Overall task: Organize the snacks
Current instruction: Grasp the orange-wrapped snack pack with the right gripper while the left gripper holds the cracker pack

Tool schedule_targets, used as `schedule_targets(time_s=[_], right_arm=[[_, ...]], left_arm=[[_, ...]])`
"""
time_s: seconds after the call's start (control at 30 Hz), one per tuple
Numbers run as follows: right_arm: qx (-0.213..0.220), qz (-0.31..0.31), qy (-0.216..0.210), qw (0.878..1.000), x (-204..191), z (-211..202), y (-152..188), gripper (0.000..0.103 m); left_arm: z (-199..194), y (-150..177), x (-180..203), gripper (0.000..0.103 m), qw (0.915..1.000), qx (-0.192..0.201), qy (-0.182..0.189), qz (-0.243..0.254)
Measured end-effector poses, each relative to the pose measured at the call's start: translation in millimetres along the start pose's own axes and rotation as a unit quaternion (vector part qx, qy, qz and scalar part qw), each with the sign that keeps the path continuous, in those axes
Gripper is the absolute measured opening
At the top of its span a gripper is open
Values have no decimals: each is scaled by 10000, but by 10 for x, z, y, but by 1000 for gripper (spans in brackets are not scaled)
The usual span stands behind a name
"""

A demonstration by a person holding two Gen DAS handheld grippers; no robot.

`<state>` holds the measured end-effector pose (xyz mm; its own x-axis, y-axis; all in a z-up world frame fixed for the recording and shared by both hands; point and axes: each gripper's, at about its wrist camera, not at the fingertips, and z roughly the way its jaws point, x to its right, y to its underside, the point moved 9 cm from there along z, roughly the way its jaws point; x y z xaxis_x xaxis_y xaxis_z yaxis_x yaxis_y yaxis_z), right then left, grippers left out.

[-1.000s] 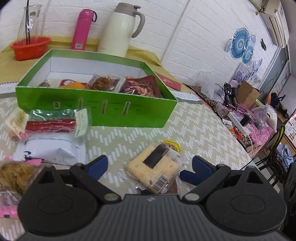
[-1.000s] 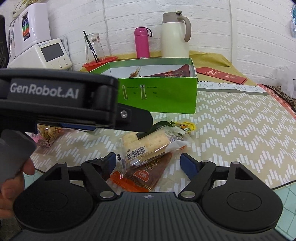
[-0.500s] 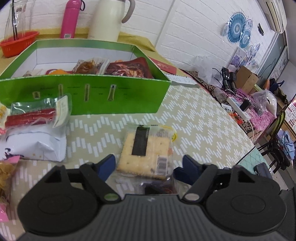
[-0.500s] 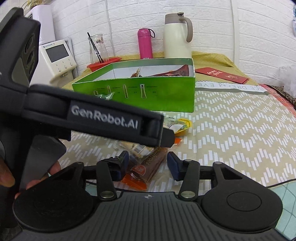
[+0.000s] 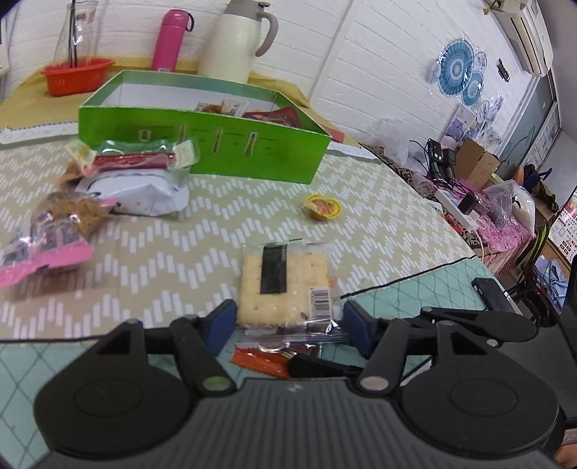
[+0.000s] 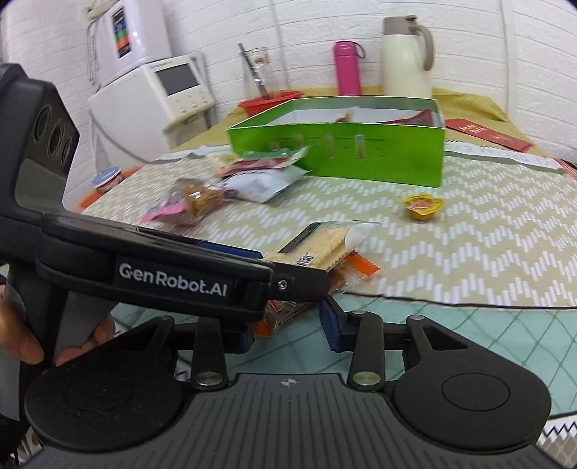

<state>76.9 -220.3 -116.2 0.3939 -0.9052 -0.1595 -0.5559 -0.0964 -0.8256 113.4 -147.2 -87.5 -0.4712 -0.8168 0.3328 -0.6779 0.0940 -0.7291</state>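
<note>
My left gripper [image 5: 288, 323] is shut on a clear-wrapped cracker packet [image 5: 285, 285] and holds it above the table; the packet also shows in the right wrist view [image 6: 317, 245]. My right gripper [image 6: 288, 324] is shut on an orange-and-brown snack packet [image 6: 346, 274], just under the left gripper; that packet also shows in the left wrist view [image 5: 267, 357]. The green snack box [image 5: 202, 137] stands farther back with several packets inside. A small yellow jelly cup [image 5: 322, 206] lies on the cloth.
A pile of loose snack packets [image 5: 133, 180] lies left of the box, with a pink-edged bag [image 5: 47, 234] nearer. A cream jug [image 5: 238, 39], pink flask [image 5: 169, 34] and red basket [image 5: 75, 74] stand behind. A black cable [image 6: 468, 305] crosses the table edge.
Both grippers have pulled back toward the table's near edge and lifted their packets. The right gripper has closed on the orange-and-brown packet. The jelly cup is now uncovered.
</note>
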Motion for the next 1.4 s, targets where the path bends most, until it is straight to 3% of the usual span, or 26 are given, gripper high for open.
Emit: schedule_targets(time_s=[0.13,0.23,0.73,0.83,0.9,0.97,1.17,1.27,1.4], right_arm=[[-29,-121,25,9999,-92,-14,24,71],[-34,-101,68,9999,-97,-15,29,77],[128,-83,213,9997,-109,23,-37,87],[228,-99,162,9996,-121,3,-72,86],[194,-181,141,9995,-150,19,-77,71],[191,-328,216,9990,-175,41,-79,67],[225,-434,-158,9987,-342,128,-112,66],[199,-563,-88,9982,-406,136,-103,68],[149,-442,272,9985,-276,65,-80,83]], left_arm=[[-164,10,-73,69,9998,171,-50,-128],[-209,6,-134,70,9993,220,-26,-298],[-72,2,-178,70,9989,-20,183,-438],[-52,-11,-149,70,9987,-65,291,-421],[-46,-12,-122,70,9989,-58,277,-367],[-51,-17,-132,70,9992,-44,204,-335],[-156,-49,-354,74,9984,72,-166,-537],[-200,-42,-508,74,9968,112,-417,-667],[-257,-55,-547,74,9963,166,-298,-789]])
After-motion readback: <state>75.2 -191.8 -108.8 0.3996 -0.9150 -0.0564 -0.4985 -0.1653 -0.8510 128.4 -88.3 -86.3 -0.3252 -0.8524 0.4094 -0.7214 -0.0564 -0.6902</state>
